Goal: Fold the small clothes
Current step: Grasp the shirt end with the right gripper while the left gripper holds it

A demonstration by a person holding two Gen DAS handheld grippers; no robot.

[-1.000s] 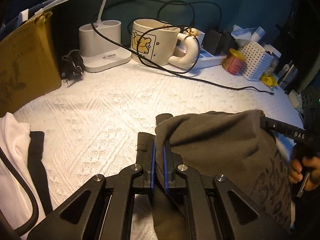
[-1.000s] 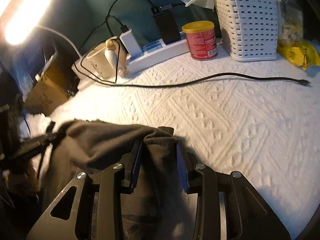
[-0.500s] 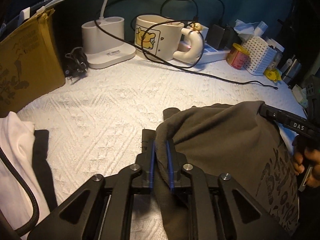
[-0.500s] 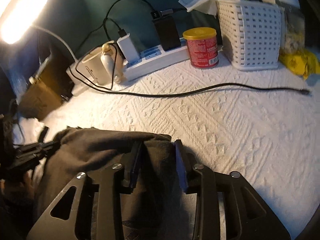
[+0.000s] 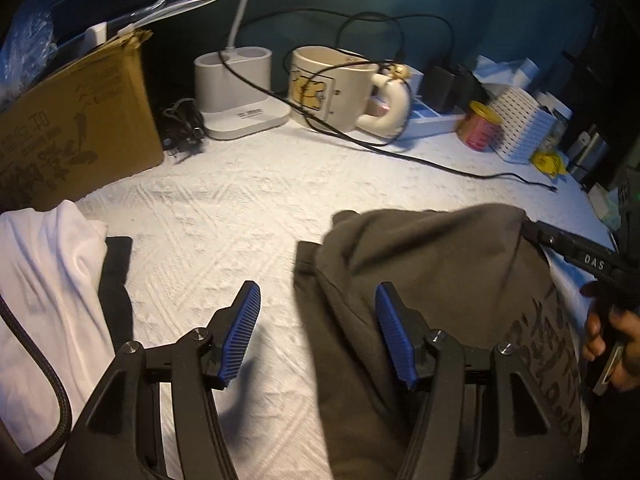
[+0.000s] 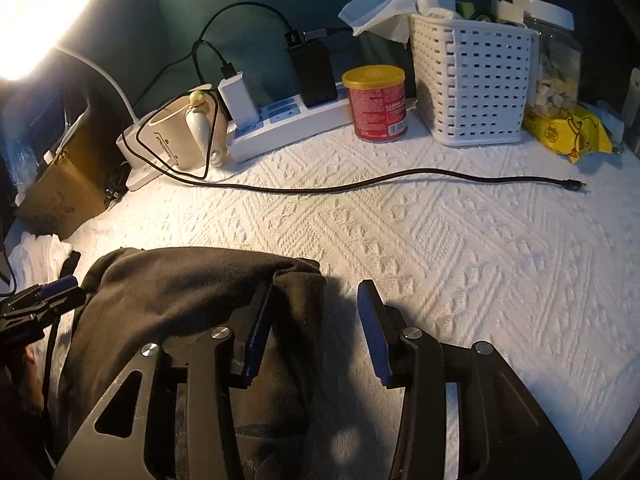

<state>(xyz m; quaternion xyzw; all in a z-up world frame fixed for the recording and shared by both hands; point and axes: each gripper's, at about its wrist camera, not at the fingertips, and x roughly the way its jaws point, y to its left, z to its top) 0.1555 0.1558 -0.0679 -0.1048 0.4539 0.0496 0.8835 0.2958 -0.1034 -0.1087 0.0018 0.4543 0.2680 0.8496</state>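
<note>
Both grippers let go of a dark grey garment lying on the white textured cloth

The garment point(image 5: 432, 280), its print too blurred to read, lies folded over at the near edge of the cloth point(image 5: 248, 208). The left gripper point(image 5: 318, 332) tilts down over its left edge, jaws just opened wide, pads clear of the fabric. The right gripper point(image 6: 316, 320), marked "DAS" on its side, has also been opening; its left pad brushes the fold, the right stands free. A hand point(image 5: 612, 340) holds its handle
</note>
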